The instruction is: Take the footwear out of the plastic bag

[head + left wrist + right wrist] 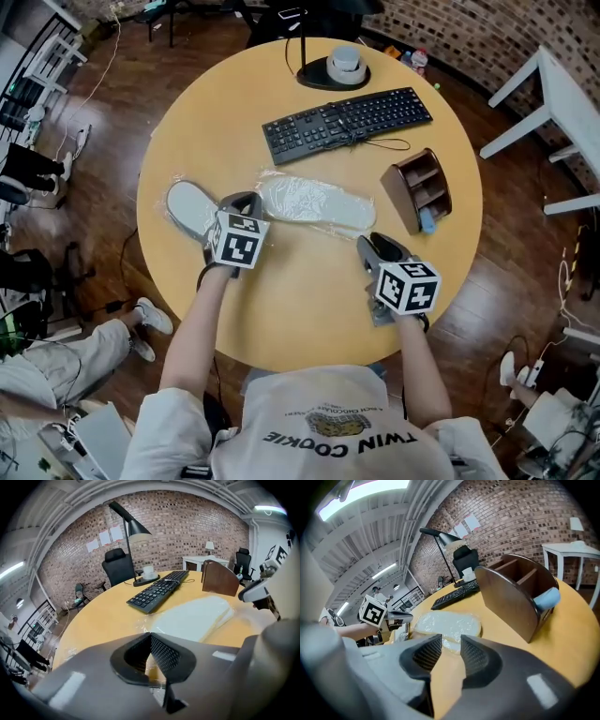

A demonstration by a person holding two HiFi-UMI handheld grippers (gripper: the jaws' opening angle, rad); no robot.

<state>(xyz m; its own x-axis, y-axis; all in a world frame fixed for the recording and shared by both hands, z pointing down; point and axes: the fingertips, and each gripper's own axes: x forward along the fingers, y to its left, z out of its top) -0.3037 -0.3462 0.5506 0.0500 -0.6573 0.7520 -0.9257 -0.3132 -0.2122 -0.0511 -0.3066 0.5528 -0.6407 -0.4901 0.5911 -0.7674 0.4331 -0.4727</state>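
Two grippers flank my slipper (319, 203), lying left-to-right at frame centre inside its plastic bag (270, 184): left gripper (244, 199), tips pressed together, nearer, at its left end; right gripper (374, 243), spread and empty, lower right.

- We count two white slippers: left slipper (190, 206), bagged slipper (316, 202).
- We see one keyboard (347, 122), one desk lamp (314, 78), one wooden organiser (419, 187).
- We count two grippers: left gripper (246, 199), right gripper (368, 241).
- We see one round table (300, 300).
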